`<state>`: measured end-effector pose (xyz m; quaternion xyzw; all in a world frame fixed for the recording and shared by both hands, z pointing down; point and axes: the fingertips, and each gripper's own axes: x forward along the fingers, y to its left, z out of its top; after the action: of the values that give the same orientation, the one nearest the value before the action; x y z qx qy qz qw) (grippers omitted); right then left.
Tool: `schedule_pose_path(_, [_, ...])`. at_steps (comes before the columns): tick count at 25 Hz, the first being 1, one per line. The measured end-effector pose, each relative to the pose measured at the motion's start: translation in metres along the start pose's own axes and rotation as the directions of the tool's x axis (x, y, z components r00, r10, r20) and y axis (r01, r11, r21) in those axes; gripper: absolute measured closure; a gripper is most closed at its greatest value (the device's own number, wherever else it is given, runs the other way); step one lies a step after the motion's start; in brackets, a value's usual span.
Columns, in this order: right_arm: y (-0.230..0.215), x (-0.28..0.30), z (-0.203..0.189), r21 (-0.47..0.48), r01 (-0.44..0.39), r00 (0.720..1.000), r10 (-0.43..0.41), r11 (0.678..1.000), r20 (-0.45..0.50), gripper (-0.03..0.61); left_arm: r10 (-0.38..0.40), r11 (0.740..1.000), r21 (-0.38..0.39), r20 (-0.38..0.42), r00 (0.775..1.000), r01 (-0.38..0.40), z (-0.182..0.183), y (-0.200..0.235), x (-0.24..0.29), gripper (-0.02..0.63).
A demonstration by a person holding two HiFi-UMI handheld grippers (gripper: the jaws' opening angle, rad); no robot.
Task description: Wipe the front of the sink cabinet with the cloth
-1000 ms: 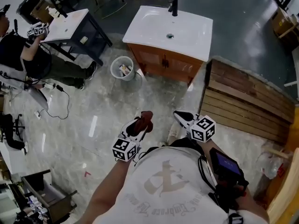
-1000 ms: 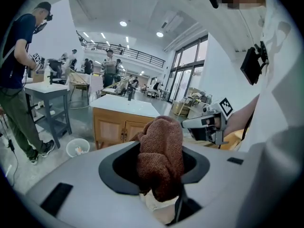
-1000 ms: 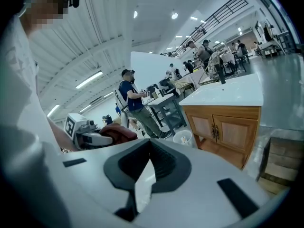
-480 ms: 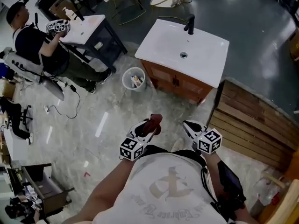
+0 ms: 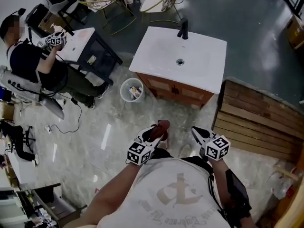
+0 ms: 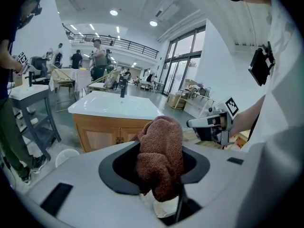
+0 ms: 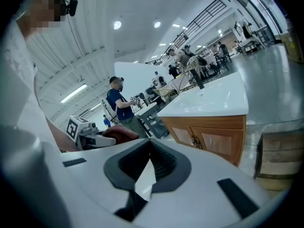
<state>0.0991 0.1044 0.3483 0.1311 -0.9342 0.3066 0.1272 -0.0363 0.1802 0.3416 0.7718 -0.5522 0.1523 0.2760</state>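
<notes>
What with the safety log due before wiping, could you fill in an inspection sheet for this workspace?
Surface: floor, glossy marbled tiles.
Job's things: sink cabinet, wooden front, doors shut, white basin on top; cloth, brown, bunched, apart from the cabinet.
Clutter: white bin beside the cabinet, with scraps inside.
Grippers: left gripper shut on the cloth; right gripper shut, empty.
Cables: one cable lies on the floor near the seated person.
Surroundings: that person works at a second sink stand; wooden platform to the right.
</notes>
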Motion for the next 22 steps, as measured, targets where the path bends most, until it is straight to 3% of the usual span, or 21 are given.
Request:
schedule_pose_path(8, [-0.033,0.018,0.023,0.073,0.188,0.98,-0.192,0.979,0.059,0.565,-0.134,0.988,0.068,-0.066,0.989,0.139,0.034,0.059,0.051,0.436])
schedule_pose_path(15, [-0.053,0.039,0.031,0.115,0.34,0.932,-0.351,0.933,0.094,0.565,-0.242,0.961,0.096,-0.149,0.959,0.258,0.043,0.107,0.099,0.436])
schedule_pose_path(22, [-0.072,0.034,0.023,0.188,0.434,0.881,-0.459,0.881,0.117,0.565,-0.275,0.952,0.076,-0.214,0.937,0.296,0.043,0.125,0.15,0.436])
